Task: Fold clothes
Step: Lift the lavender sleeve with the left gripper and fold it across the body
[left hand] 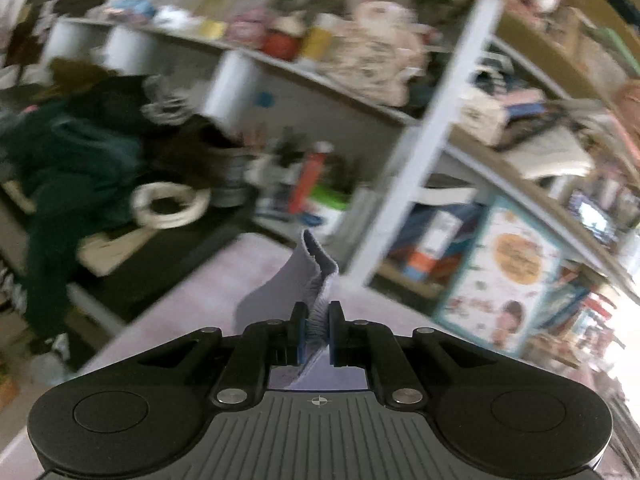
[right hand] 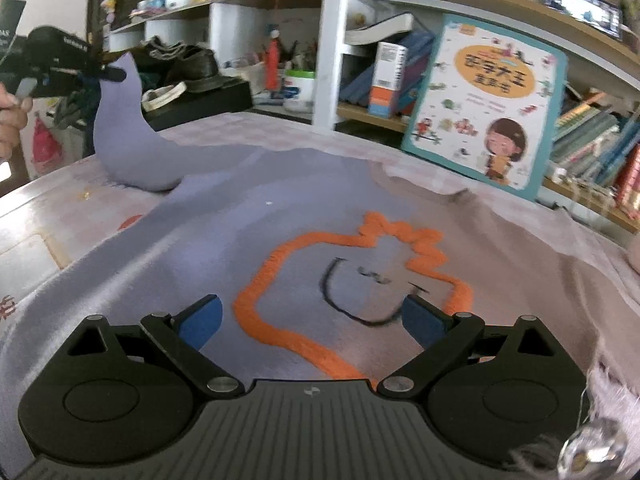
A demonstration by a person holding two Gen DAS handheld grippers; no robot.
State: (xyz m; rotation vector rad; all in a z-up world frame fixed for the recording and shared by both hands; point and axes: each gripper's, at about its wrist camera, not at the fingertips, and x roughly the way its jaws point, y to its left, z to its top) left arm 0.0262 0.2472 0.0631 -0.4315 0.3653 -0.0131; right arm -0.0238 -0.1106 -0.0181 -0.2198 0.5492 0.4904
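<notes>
A lavender sweatshirt [right hand: 208, 216] with an orange outline drawing lies spread on the table. My left gripper [left hand: 318, 322] is shut on the ribbed cuff of its sleeve [left hand: 316, 276] and holds it lifted off the table. In the right wrist view the left gripper [right hand: 102, 74] shows at far left, with the sleeve [right hand: 120, 136] raised in a curve. My right gripper [right hand: 310, 316] is open and empty, low over the printed front of the sweatshirt.
A pink checked tablecloth [right hand: 500, 216] covers the table. A children's book [right hand: 484, 104] leans against the bookshelf behind it. A white shelf post [right hand: 330, 40], dark shoes [right hand: 188, 66] and piled clothes [left hand: 76, 144] stand beyond the far edge.
</notes>
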